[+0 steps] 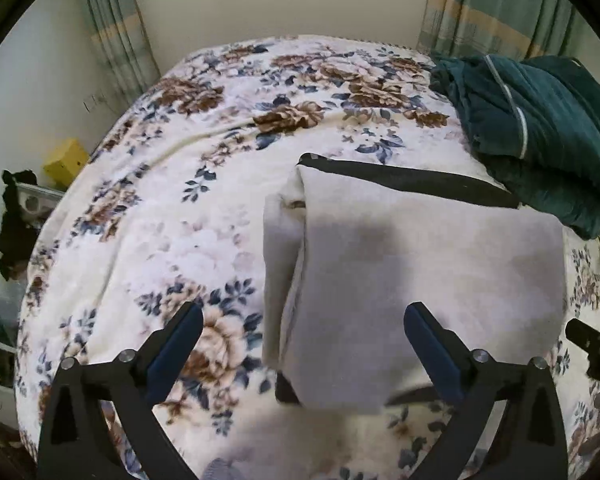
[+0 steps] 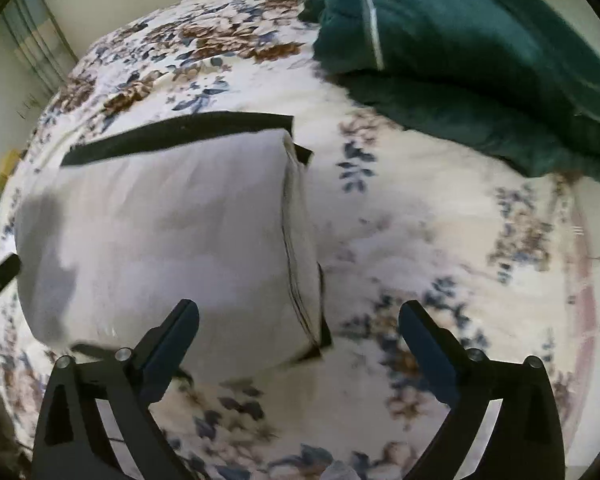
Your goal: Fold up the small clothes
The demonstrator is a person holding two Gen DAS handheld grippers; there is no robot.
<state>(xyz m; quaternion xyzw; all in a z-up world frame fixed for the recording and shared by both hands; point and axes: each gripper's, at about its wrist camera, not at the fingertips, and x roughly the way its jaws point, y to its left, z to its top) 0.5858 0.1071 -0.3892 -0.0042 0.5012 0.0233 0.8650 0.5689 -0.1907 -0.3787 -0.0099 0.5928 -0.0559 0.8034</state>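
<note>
A pale grey, soft knit garment folded into a thick rectangular bundle (image 1: 412, 264) lies on a bed covered by a plush cream blanket printed with brown and blue flowers (image 1: 172, 208). A black band of trim (image 1: 412, 178) runs along the bundle's far edge, and stacked layers show at its folded sides, with dark edging peeking out at the near corners. The fabric looks matte and fleecy, its top surface smooth apart from a soft shadow.

The left hand-held gripper (image 1: 304, 344), with black frame and dark blue pads, hovers above the near left part of the bundle, its fingers spread wide and holding nothing. The right hand-held gripper (image 2: 300, 340) hangs over the bundle's near right corner, likewise spread and empty; its view is slightly blurred.

Behind the bundle, towards the right, rests a folded dark teal velvety blanket with pale piping (image 1: 548, 120). Striped grey-green curtains with a yellow band (image 1: 476, 4) hang at the wall, and a yellow box (image 1: 66, 162) sits beside the bed. No legible writing or labels appear.
</note>
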